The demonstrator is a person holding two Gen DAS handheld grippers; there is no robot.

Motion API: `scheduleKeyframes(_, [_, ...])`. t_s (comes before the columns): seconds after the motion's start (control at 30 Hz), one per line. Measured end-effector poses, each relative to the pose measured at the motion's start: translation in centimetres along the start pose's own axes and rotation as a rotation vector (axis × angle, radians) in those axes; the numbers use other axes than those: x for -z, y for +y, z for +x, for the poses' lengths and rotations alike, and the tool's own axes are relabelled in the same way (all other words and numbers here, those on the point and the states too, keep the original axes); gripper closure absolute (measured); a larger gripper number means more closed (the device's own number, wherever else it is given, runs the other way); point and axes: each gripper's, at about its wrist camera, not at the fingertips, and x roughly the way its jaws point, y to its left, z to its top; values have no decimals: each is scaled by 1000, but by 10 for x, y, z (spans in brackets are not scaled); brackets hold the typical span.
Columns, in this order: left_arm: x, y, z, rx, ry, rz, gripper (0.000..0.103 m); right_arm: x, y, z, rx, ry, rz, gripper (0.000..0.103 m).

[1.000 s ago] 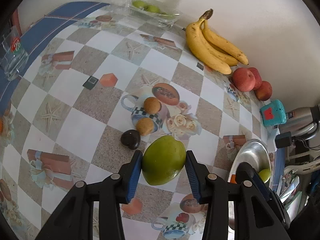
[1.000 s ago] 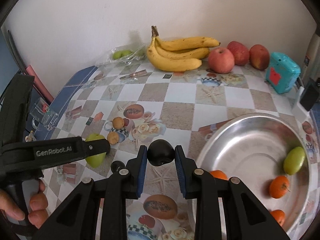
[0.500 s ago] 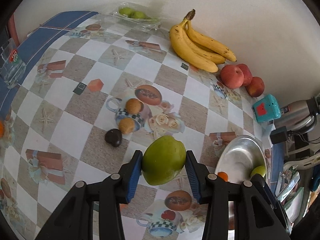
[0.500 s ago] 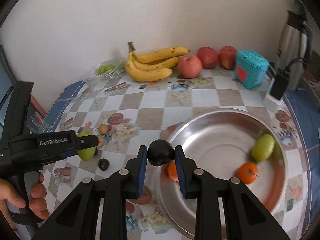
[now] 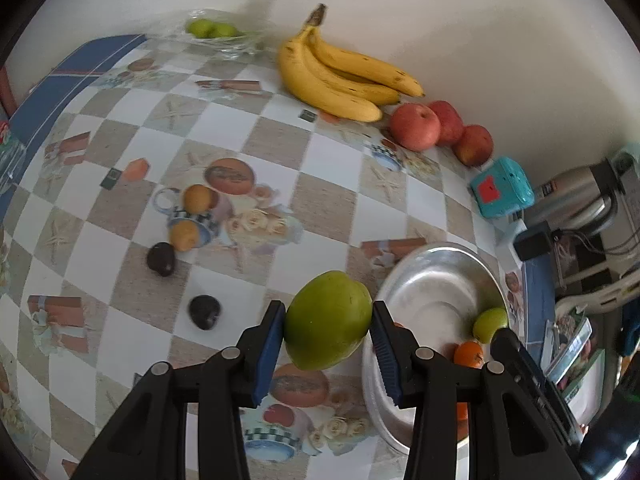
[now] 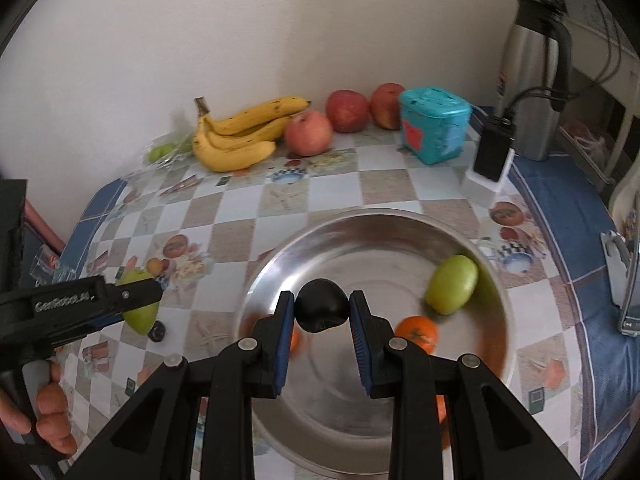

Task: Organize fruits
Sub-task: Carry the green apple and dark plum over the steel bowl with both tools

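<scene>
Holding: my left gripper is clenched on a large green oval mango; my right gripper is clenched on a small dark, near-black round fruit.
Where: the dark fruit hangs over the round shiny steel bowl; the green mango is in the air over the checkered, printed tablecloth, just beside the bowl's left rim.
Long axis: the mango's length runs roughly across, from pad to pad, tilted slightly down to the left; the dark fruit is too round to say.
In the bowl: a smaller green oval fruit lying aslant, and orange tangerines.
Hidden: my right fingers cover part of the tangerines, so I cannot count them; the one behind my left finger is blurred.
Cut off: from the right wrist, my left gripper's body hides most of the mango.
On the cloth: two dark fruits and two small brownish round fruits.
By the wall: yellow bananas, red apples, a turquoise box.
</scene>
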Motion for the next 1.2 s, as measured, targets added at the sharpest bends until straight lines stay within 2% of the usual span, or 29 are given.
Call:
scheduleKeyframes(0.37, [24, -55, 15, 37, 60, 137, 57, -5, -35, -9, -3, -19, 100, 74])
scheduleKeyframes(0.67, [48, -85, 33, 8, 116, 248, 57, 0, -41, 0, 11, 13, 110, 73])
scheduleKeyframes(1.2, [57, -77, 52, -18, 173, 219, 57, 12, -47, 18, 10, 81, 133, 73])
